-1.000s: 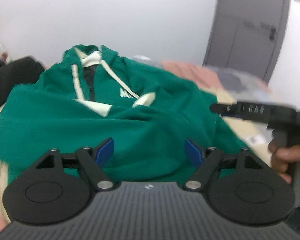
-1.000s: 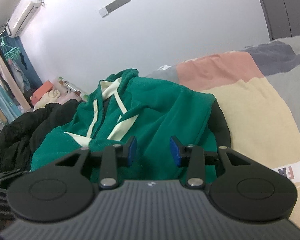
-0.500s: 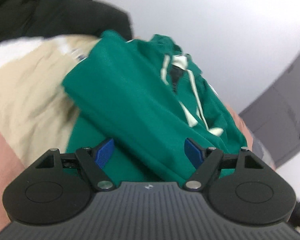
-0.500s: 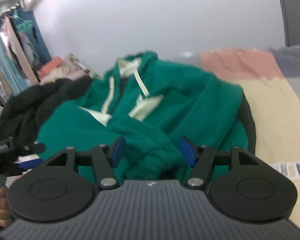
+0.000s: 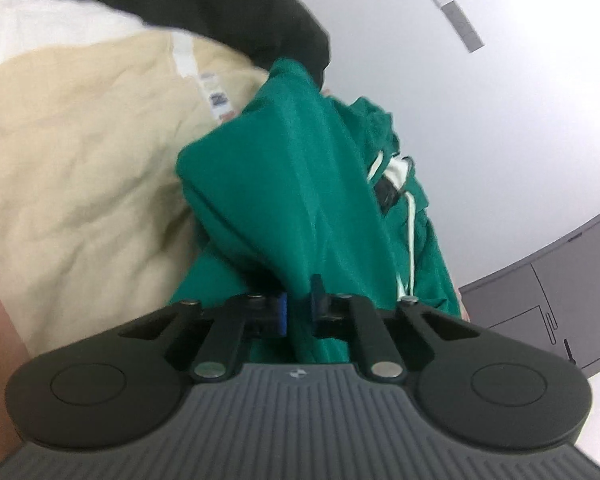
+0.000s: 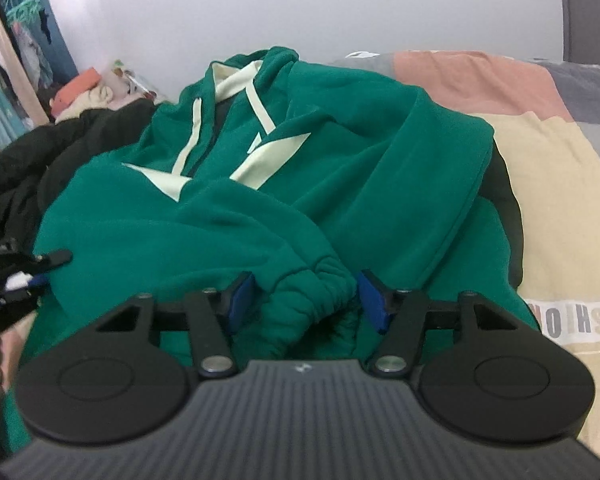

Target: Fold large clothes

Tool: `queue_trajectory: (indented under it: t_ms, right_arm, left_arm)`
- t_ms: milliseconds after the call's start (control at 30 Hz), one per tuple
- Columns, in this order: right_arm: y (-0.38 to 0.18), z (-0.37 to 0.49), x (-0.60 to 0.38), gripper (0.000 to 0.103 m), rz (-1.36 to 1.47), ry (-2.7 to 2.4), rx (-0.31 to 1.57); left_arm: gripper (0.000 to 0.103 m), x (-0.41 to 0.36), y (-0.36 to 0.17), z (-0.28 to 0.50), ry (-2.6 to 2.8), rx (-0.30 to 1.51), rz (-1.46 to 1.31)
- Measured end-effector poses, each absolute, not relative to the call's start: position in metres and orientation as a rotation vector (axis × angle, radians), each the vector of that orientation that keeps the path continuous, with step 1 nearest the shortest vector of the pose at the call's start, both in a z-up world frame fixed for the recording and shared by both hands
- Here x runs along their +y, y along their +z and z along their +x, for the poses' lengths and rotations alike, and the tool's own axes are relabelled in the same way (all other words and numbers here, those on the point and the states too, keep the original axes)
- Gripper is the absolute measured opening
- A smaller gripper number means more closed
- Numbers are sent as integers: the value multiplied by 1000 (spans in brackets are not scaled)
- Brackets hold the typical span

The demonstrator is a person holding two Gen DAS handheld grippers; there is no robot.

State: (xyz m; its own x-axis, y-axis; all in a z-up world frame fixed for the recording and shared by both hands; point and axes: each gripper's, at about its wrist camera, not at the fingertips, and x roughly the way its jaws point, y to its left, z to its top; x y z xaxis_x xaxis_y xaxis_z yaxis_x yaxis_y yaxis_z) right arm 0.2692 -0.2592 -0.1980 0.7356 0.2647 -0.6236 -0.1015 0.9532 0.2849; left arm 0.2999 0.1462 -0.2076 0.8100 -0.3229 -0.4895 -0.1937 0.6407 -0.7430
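1. The left gripper (image 5: pixel 299 310) is clamped on a fold of the green hoodie (image 6: pixel 284 184); it should lift evenly.
2. The right gripper (image 6: pixel 306 300) gapes around the ribbed cuff (image 6: pixel 316 292); it should pinch it squarely.
3. The hoodie lies on a patchwork bedspread (image 6: pixel 560 184).
4. Farther off: a black jacket (image 6: pixel 24 168), a white wall (image 6: pixel 300 4).

Green hoodie (image 6: pixel 340 168) with cream trim and drawstrings, lay rumpled on the bed, sleeves folded across the front.
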Motion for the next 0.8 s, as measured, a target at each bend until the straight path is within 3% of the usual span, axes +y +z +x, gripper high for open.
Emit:
queue_trajectory:
  t_ms: [100,200,800]
  right_arm:
    - [-192,265,-252,41,166,216,704]
    - [-186,258,-251,38,179,255,689]
    - [-191,251,-235,41,202,329,735]
  left_arm:
    - [10,146,-195,292,-64,609,-842]
    - [10,147,-184,285,-8,584,-764]
    - [11,149,-198,292,84,623,-611]
